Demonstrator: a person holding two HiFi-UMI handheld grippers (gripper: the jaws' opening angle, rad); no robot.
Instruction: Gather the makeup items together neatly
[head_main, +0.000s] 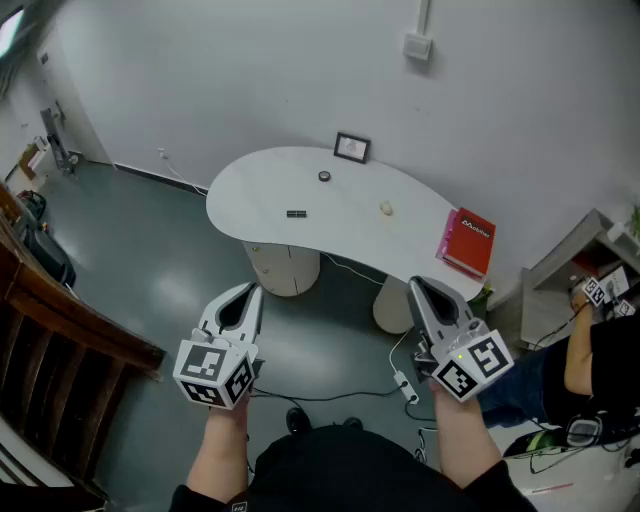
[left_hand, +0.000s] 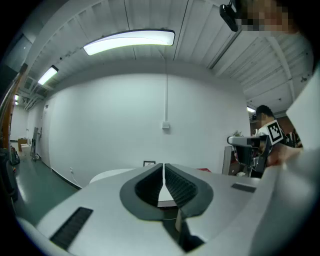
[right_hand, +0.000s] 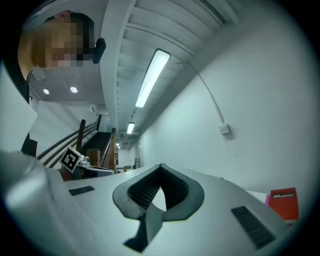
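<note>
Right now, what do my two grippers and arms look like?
The left gripper and right gripper are matching light grey shells that taper to a point, with black-rimmed openings and dark ribbed pads. Each carries a white cube printed with black square markers. The forearms are bare below a black top.

The left forearm (head_main: 222, 450) and right forearm (head_main: 462, 440) reach forward side by side, well apart. Each hand holds its tongs roughly level, tips pointing away from the body. The left tongs (head_main: 250, 292) and right tongs (head_main: 414, 284) are both empty, jaws pressed together.
</note>
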